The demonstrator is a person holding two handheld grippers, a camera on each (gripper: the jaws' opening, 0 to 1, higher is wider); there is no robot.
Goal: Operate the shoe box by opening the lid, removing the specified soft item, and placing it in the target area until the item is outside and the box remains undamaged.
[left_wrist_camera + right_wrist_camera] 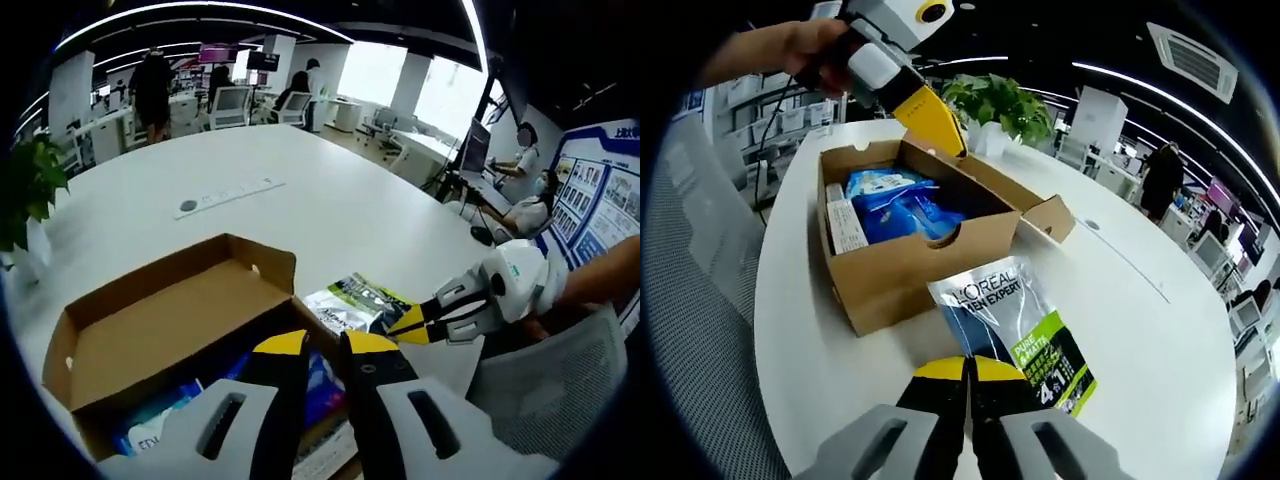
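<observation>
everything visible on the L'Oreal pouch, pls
The L'Oreal Men Expert pouch is a flat, glossy soft pack, silver-grey at the top with the brand printed in dark letters, dark below with a lime-green band and "4 in 1" text. It lies flat on the white table, outside the shoe box, its top edge against or just by the box's front wall. The right gripper is shut at its lower edge; whether it pinches the pouch is unclear.

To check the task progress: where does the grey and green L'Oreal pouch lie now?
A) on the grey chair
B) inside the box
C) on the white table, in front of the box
C: the pouch lies flat on the white table, outside the open cardboard box.
</observation>
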